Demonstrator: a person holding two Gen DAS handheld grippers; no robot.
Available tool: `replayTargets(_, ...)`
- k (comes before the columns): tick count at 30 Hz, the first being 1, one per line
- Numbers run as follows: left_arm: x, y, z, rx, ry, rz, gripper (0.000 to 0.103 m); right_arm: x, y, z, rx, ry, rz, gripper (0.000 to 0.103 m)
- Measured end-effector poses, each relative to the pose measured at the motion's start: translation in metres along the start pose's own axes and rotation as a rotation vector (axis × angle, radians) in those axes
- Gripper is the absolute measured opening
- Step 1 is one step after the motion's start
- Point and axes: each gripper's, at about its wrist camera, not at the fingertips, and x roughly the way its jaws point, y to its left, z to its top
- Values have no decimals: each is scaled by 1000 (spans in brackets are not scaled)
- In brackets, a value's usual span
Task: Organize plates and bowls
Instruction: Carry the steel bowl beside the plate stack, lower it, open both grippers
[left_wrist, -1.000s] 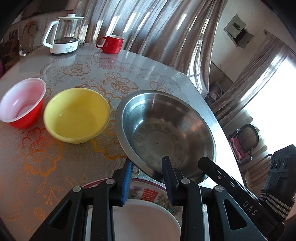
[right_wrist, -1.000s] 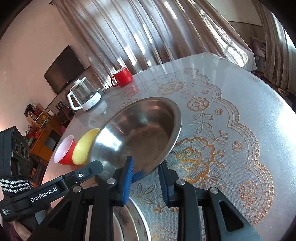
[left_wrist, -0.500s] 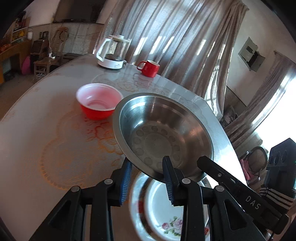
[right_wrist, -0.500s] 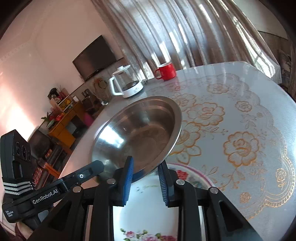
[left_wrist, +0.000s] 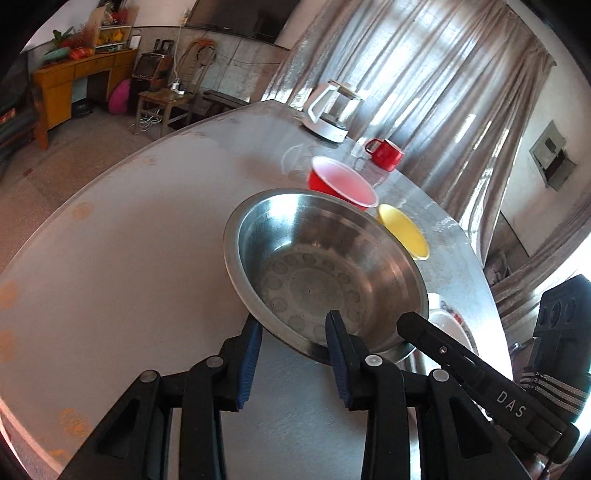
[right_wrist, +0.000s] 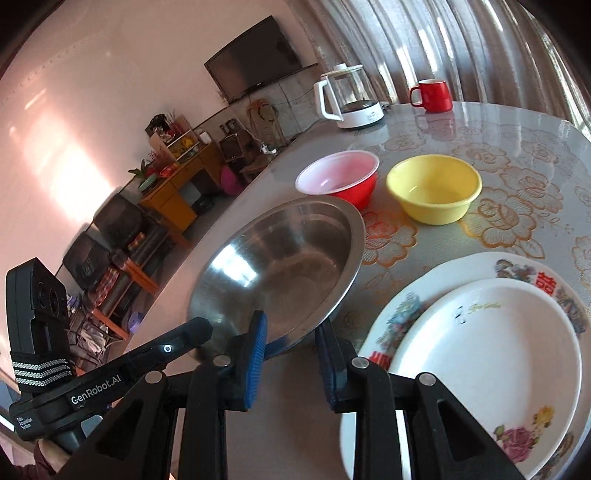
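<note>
A large steel bowl (left_wrist: 317, 273) hangs tilted above the table, held by both grippers on its near rim. My left gripper (left_wrist: 293, 328) is shut on the rim, and so is my right gripper (right_wrist: 290, 330) on the same bowl (right_wrist: 280, 266). A red bowl (right_wrist: 338, 177) and a yellow bowl (right_wrist: 434, 188) stand on the table beyond; both also show in the left wrist view, red bowl (left_wrist: 341, 181), yellow bowl (left_wrist: 404, 230). Two stacked plates (right_wrist: 484, 339), a white one on a flowered one, lie to the right.
A glass kettle (right_wrist: 351, 99) and a red mug (right_wrist: 432, 95) stand at the far edge of the round table (left_wrist: 129, 258) by the curtains. The table's left edge drops to the floor with furniture beyond.
Both grippers have carried the steel bowl leftward, off the stacked plates, toward the table's left side. The red and yellow bowls now lie beyond and to its right.
</note>
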Motion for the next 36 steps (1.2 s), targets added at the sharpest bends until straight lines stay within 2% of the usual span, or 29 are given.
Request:
replayTargets(4,-3,14,-6,-17,7,22,35,11,9,-6,-12,31,16,25)
replayTargets(14,-2,11,-11,34,10,70,36,24,12,-13,-18,65,7,26)
replayTargets(20,-10,19,-10,34,-15,108,39,29,6,-10,-4,79,13,26)
replayTargets(27,-28,27,-2,29,-80,165,41,22,5,-14,-8,80,8,33)
replayTargets(30,-34,21,5,54,-106,177,41,18,3,-14,-19,88,11,33)
replayTargets(34,-35,6,12,111,-129,175,50,9,0,-16,-49,96,1,33)
replayTargets(36,-32,-2,16,130,-128,159,51,6,-1,-18,-64,98,1,33)
